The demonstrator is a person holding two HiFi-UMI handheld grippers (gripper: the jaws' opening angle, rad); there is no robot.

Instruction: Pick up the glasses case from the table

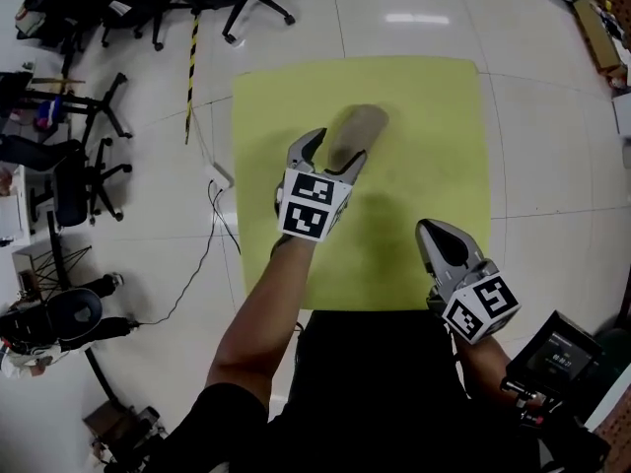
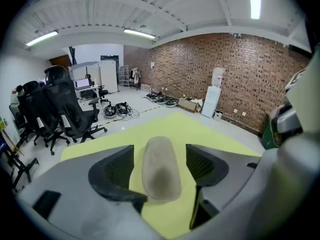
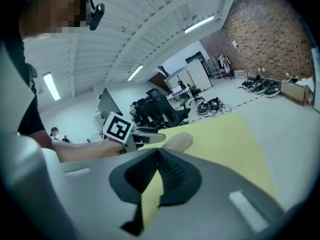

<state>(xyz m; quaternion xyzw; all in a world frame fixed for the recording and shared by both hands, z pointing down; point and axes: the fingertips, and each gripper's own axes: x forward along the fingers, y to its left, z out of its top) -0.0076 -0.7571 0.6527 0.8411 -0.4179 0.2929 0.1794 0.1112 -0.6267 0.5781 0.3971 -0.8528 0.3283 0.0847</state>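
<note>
Left gripper (image 1: 337,148) jaws spread astride glasses case (image 1: 359,124), pads not touching. Sink lower, keep case centred, then squeeze. Right gripper (image 1: 432,231) jaws pressed together, empty.

the glasses case (image 1: 360,126) has its near end hidden (behind the left gripper (image 1: 333,156)).

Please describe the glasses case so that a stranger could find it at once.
Look at the yellow-green table on the pale floor. The glasses case lies on it, between the open left tongs. It is the only object lying there: long, rounded, beige.
</note>
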